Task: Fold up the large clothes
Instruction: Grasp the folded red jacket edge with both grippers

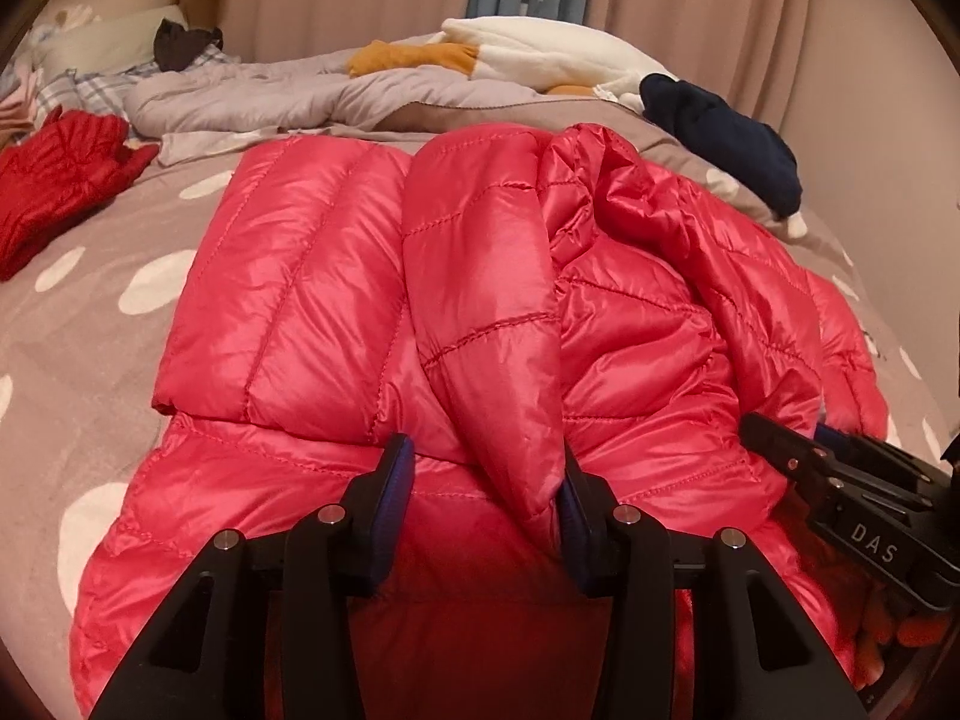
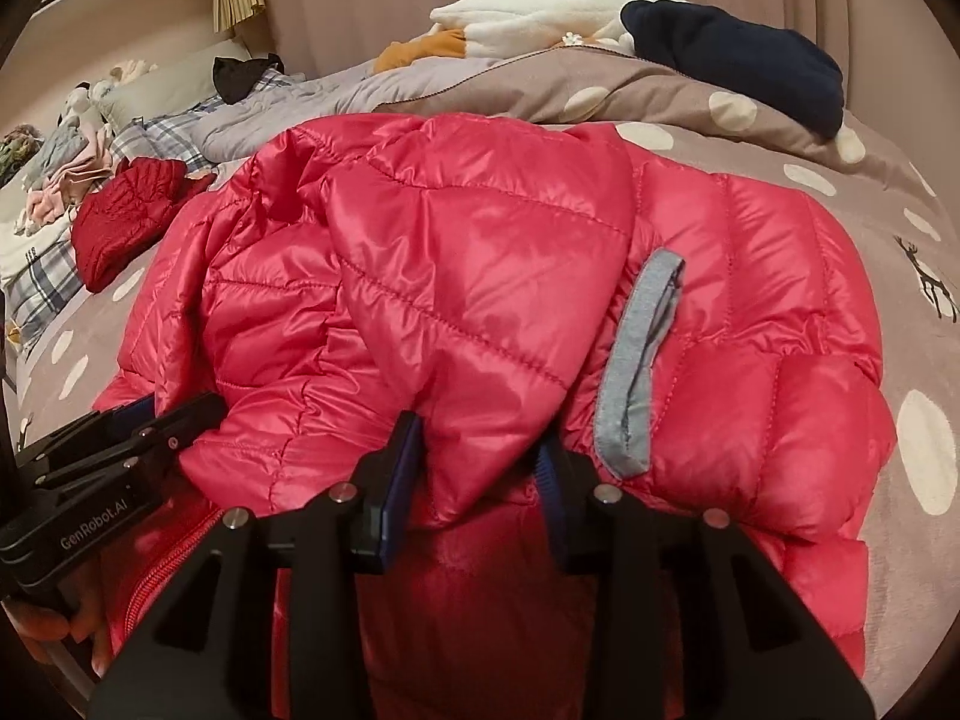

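Note:
A shiny pink-red quilted down jacket (image 1: 336, 276) lies partly folded on the bed and fills both views (image 2: 480, 240). A grey-trimmed cuff (image 2: 636, 360) shows on its right side. My left gripper (image 1: 486, 480) is open, its jaws wide apart, with a folded sleeve tip lying between the pads. My right gripper (image 2: 486, 456) is open too, jaws wide apart around a puffy fold of the jacket. Each gripper shows in the other's view, the right gripper (image 1: 780, 450) at the jacket's right edge and the left gripper (image 2: 180, 420) at its left edge.
The bed has a taupe cover with white dots (image 1: 90, 312). A dark red garment (image 1: 54, 192) lies at the left. A rumpled grey quilt (image 1: 270, 96), white and mustard clothes (image 1: 540, 48) and a navy garment (image 1: 732, 138) lie at the back. Curtains hang behind.

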The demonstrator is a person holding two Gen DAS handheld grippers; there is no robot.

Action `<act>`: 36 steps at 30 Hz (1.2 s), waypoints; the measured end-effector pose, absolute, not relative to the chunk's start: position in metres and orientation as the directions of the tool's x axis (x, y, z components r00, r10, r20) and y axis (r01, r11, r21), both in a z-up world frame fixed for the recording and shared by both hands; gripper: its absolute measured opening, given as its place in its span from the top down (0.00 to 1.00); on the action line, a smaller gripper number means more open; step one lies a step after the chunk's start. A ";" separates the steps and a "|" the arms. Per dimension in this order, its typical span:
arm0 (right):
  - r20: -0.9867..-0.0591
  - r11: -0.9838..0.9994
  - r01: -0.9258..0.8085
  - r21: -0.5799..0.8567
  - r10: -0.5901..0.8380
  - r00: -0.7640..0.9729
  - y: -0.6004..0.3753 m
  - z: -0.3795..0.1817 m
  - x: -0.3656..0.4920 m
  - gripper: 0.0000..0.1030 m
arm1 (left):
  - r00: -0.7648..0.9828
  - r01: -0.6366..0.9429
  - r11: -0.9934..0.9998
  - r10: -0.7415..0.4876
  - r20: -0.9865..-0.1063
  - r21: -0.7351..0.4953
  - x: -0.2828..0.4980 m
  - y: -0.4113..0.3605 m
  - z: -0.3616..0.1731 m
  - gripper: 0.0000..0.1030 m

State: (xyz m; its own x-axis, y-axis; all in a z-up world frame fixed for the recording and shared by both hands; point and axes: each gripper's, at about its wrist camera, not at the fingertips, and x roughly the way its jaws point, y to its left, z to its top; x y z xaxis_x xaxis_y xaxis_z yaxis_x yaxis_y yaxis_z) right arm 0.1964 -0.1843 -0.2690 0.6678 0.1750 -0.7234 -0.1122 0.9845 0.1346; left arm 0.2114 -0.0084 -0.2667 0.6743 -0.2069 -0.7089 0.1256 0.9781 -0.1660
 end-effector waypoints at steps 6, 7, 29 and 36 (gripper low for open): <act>-0.721 0.985 -0.113 0.134 0.175 0.671 -0.184 -0.270 0.197 0.64 | 0.673 0.126 0.977 -0.210 -0.709 -0.170 0.212 -0.009 -0.267 0.55; -0.721 0.985 -0.113 0.134 0.175 0.671 -0.184 -0.270 0.196 0.63 | 0.673 0.126 0.977 -0.210 -0.710 -0.170 0.212 -0.009 -0.267 0.55; -0.719 0.984 -0.114 0.134 0.176 0.673 -0.183 -0.269 0.197 0.61 | 0.668 0.125 0.975 -0.220 -0.711 -0.184 0.213 -0.008 -0.268 0.51; -0.716 0.986 -0.115 0.118 0.165 0.678 -0.180 -0.269 0.196 0.59 | 0.668 0.097 0.984 -0.178 -0.722 -0.153 0.214 -0.008 -0.268 0.31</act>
